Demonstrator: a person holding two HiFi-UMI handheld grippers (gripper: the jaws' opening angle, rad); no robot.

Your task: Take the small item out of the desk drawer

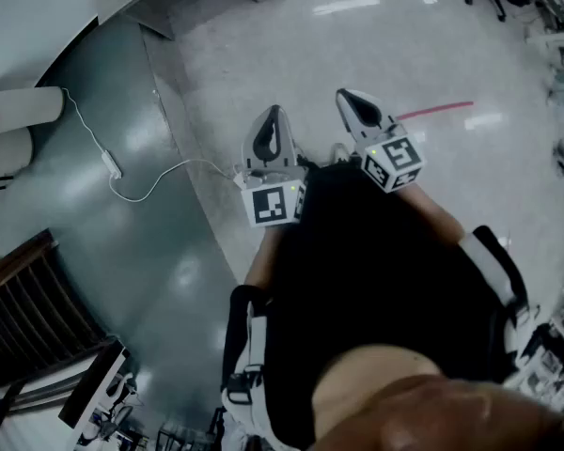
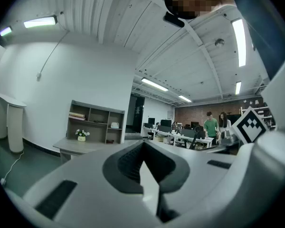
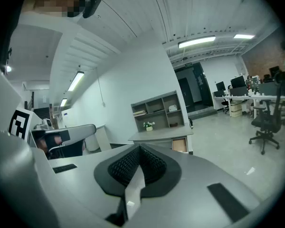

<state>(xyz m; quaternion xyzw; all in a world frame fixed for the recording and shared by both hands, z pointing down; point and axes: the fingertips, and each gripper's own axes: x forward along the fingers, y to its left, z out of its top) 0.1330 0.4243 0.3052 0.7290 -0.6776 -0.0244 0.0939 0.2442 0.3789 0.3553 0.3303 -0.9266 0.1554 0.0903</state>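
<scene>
Across the room, well apart from me, stands the surface [image 3: 161, 136] with a shelf unit [image 3: 156, 110] and a small potted plant [image 3: 148, 126] on top. Under its right end I see a brown drawer [image 3: 179, 145]. The small item should be inside, but no view shows it from here.

I am standing on the floor [image 1: 385, 45] with 2 tools held out in front of me. My left hand-held gripper [image 1: 274, 116] has its jaws pressed together on nothing, and my right hand-held gripper [image 1: 350, 99] is likewise closed and empty.

I judge the item will be light and easy to knock about in the drawer. I would pinch it across its narrowest middle, squarely between the ribbed pads, so it neither twists nor slips.
</scene>
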